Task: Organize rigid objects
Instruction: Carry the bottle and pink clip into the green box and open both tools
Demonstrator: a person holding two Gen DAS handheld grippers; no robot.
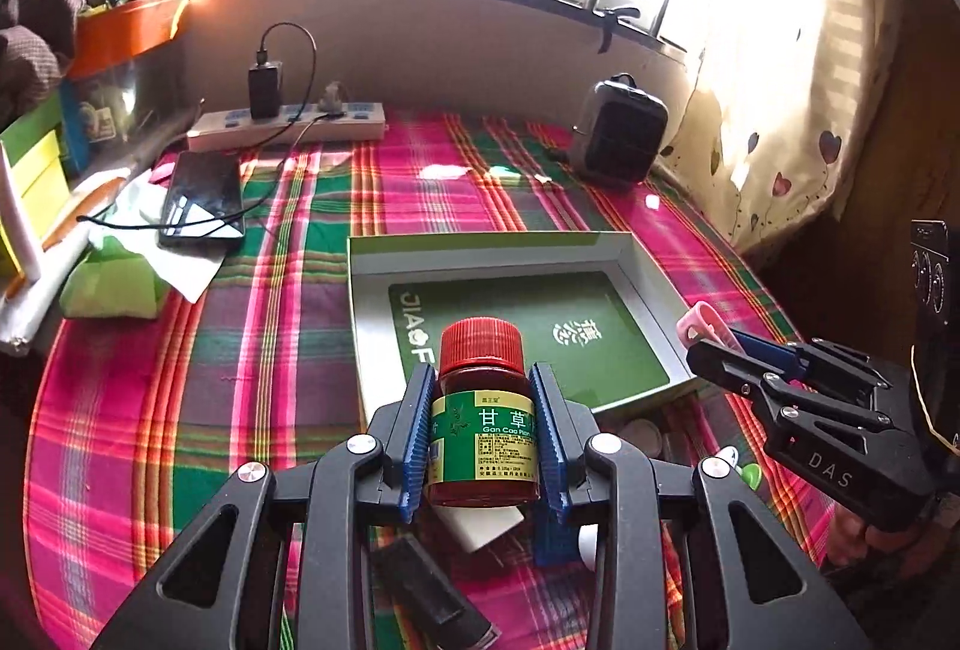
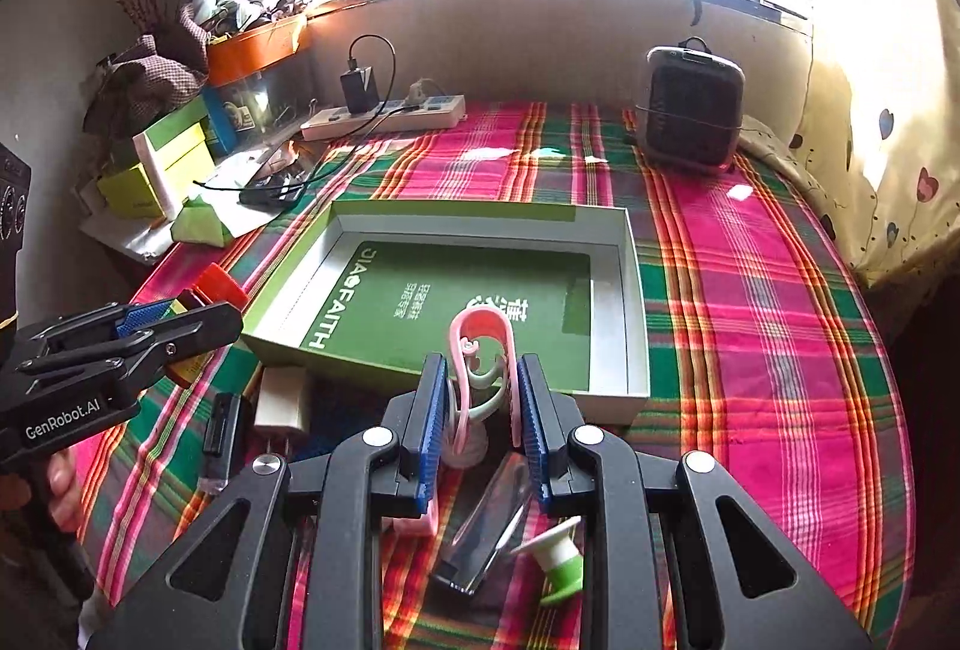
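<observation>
My left gripper (image 1: 483, 375) is shut on a brown medicine bottle (image 1: 485, 434) with a red cap and green label, held upright above the plaid cloth. An open white box (image 1: 372, 257) with a green floor lies just beyond it. In the right wrist view my right gripper (image 2: 481, 361) is shut on a pink curved plastic clip (image 2: 487, 327), over the box's (image 2: 637, 290) near wall. Each view shows the other gripper: the right gripper (image 1: 720, 344) with the pink clip (image 1: 699, 320) at right, and the left gripper (image 2: 198, 317) with the bottle's red cap (image 2: 219, 284) at left.
Small items lie on the cloth in front of the box: a white plug (image 2: 282, 401), a black stick (image 2: 219, 434), a clear case (image 2: 486, 524), a green and white piece (image 2: 558, 560). A power strip (image 2: 384, 119), phone (image 1: 201, 197) and heater (image 2: 690, 104) stand farther back.
</observation>
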